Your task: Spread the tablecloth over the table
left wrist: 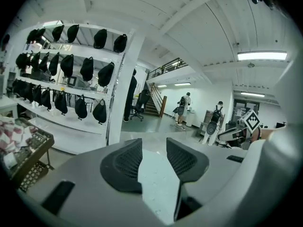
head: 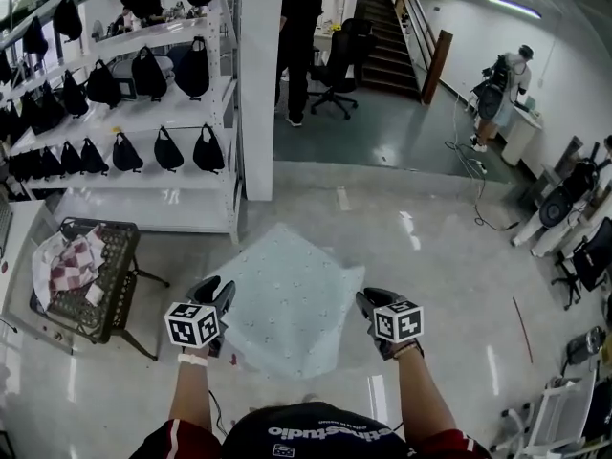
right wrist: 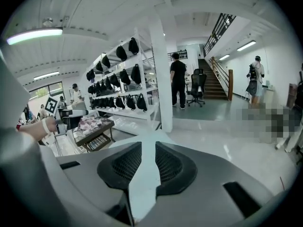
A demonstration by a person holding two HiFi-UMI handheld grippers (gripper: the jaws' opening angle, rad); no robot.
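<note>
Holding tablecloth [head: 292,299] aloft: left gripper [head: 214,291], right gripper [head: 371,301], arms outstretched.

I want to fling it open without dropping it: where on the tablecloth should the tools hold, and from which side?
Grip the tablecloth along its near edge, left tool toward one end, right tool toward the other, coming from the person's side. It is a thin, limp sheet: the edge slips between the jaws, and two well-spread holds likely keep it open.
</note>
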